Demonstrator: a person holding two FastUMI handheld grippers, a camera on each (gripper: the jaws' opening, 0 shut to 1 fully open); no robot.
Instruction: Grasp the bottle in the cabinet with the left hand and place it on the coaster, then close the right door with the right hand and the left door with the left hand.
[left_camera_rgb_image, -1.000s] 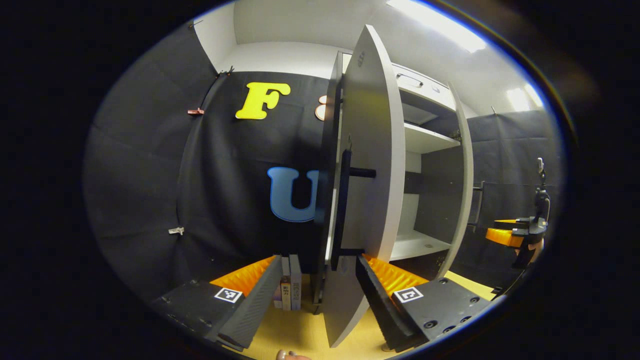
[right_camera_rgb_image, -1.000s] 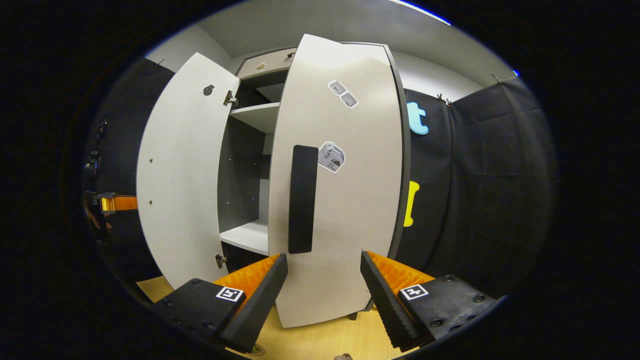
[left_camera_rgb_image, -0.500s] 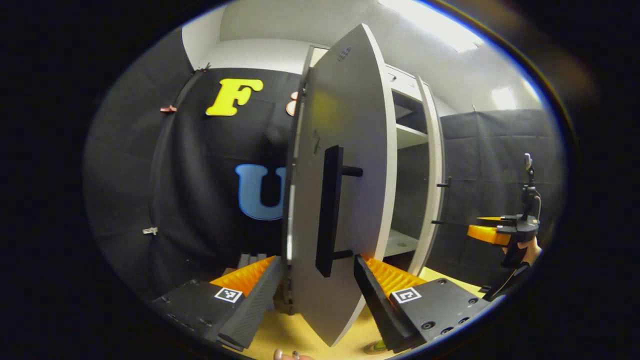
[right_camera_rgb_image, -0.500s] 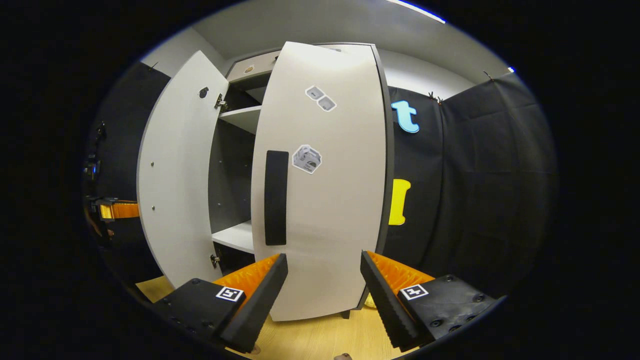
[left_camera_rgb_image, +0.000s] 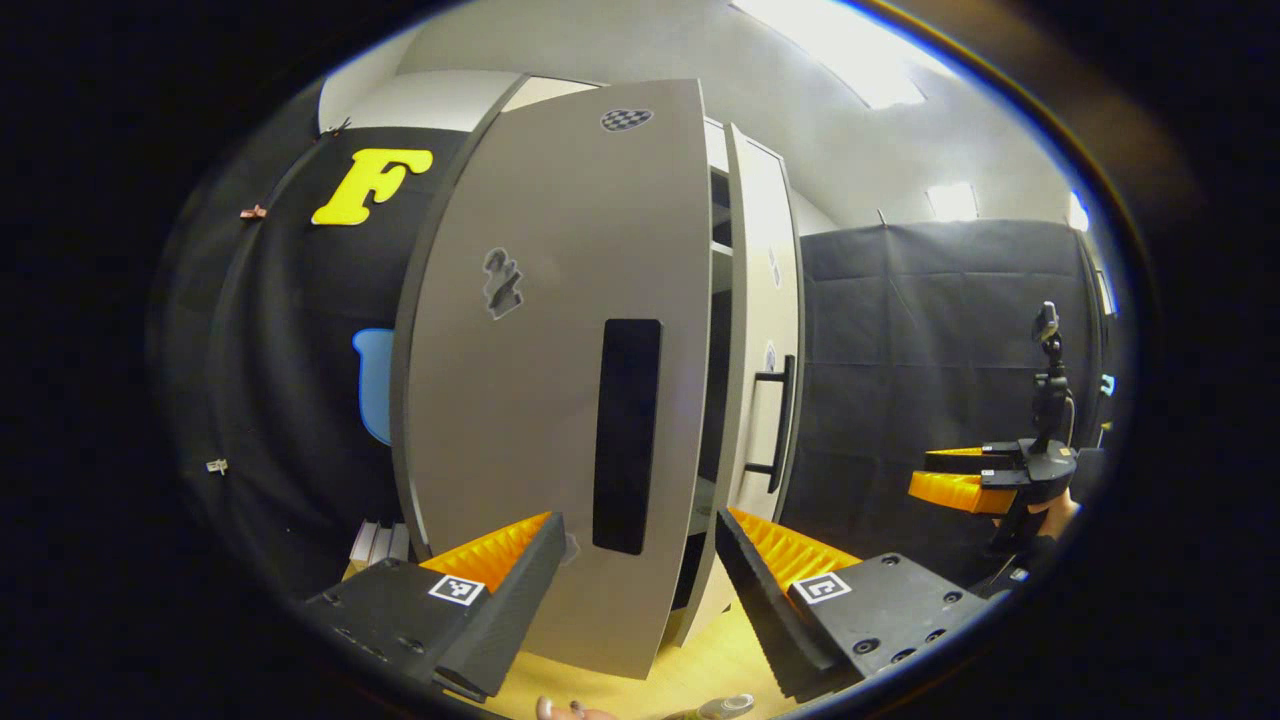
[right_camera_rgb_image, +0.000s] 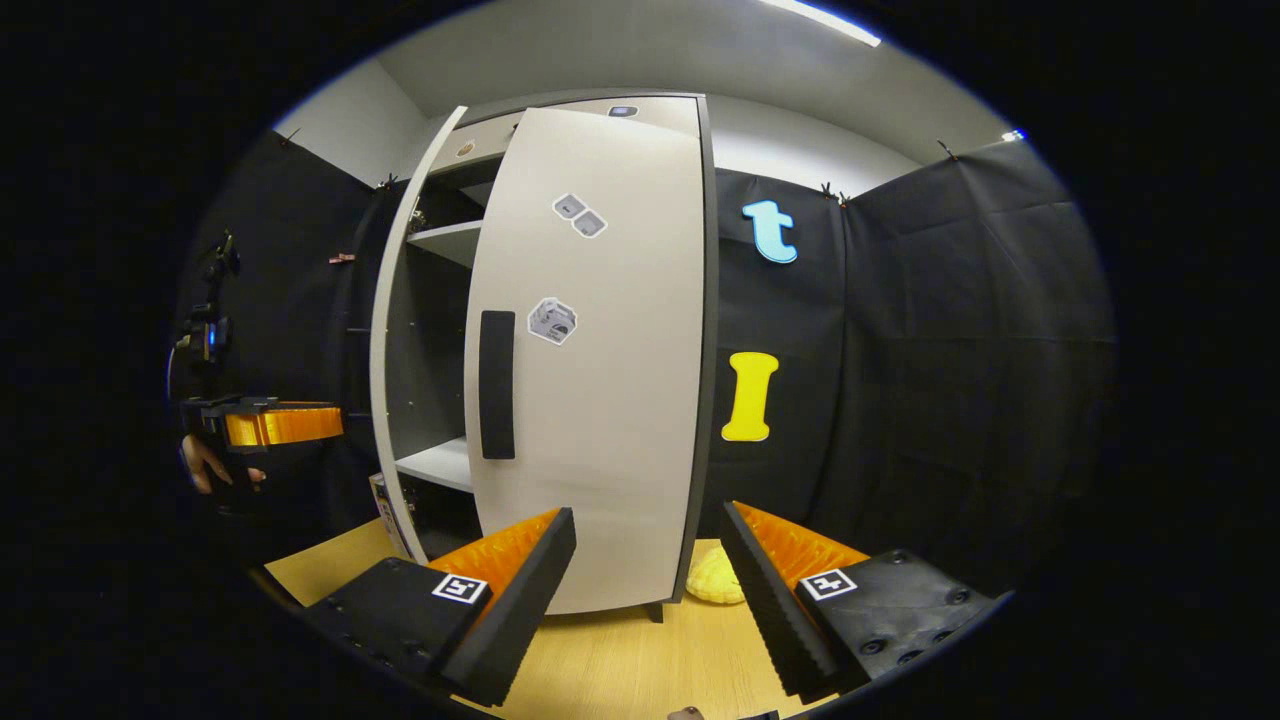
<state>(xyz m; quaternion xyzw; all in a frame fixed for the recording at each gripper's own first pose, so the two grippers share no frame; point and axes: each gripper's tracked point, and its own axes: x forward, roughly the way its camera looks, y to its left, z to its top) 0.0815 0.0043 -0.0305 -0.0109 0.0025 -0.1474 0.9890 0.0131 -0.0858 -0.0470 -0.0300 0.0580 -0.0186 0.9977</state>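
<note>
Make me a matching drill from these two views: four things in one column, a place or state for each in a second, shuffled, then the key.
Things
1. Left door
2. Right door
3. Left gripper
4. Yellow bumpy thing

Places or states
A. open, fingers apart, nothing between them
B. on the wooden surface at the cabinet's foot
C. ajar, a dark gap at its handle edge
D. almost shut, two small stickers near its top

Pairs: 1-C, 2-D, 3-A, 4-B
</note>
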